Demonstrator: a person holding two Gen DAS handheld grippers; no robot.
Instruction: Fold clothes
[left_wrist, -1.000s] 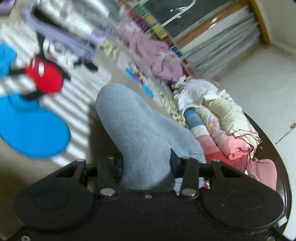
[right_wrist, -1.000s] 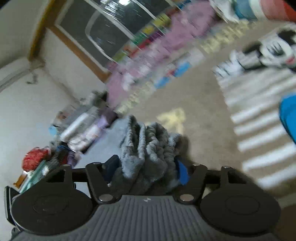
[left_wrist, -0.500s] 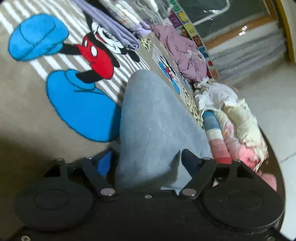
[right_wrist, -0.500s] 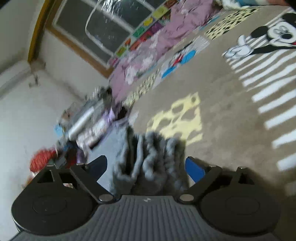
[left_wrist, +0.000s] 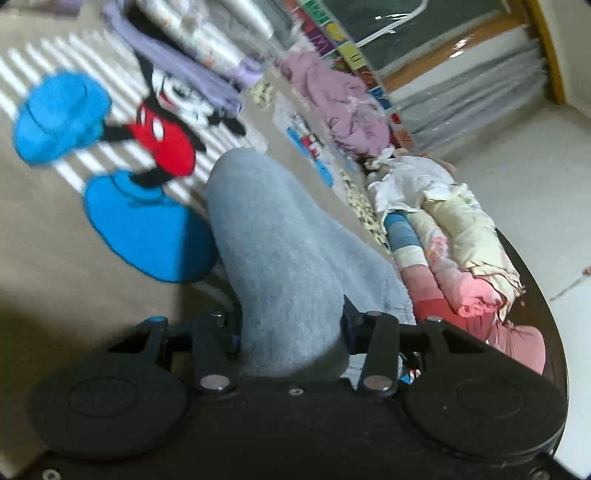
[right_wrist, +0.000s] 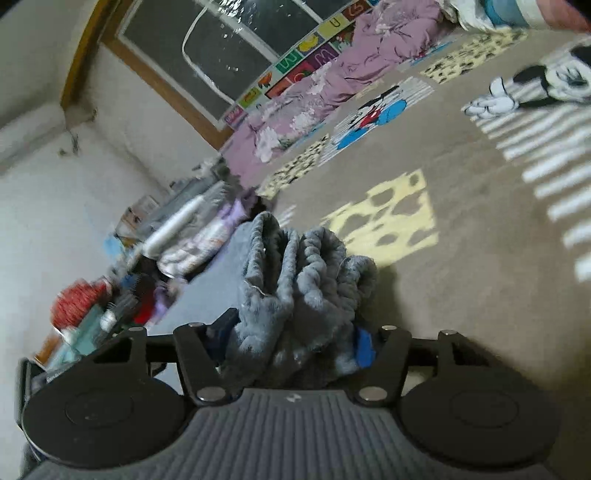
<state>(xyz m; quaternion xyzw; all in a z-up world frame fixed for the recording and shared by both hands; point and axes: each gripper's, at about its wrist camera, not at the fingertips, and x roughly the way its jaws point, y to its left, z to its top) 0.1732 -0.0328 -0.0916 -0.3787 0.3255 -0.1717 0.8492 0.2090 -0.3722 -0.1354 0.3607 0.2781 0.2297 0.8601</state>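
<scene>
1. both sets of fingers, spread half a second ago, now close on the grey garment (left_wrist: 280, 258).
2. left gripper (left_wrist: 291, 325) clamps a smooth fold, raised over the cartoon rug (left_wrist: 74, 258).
3. right gripper (right_wrist: 291, 336) pinches the bunched, ribbed edge (right_wrist: 295, 273).
4. folded bedding (left_wrist: 454, 236) lies beside the rug.
</scene>
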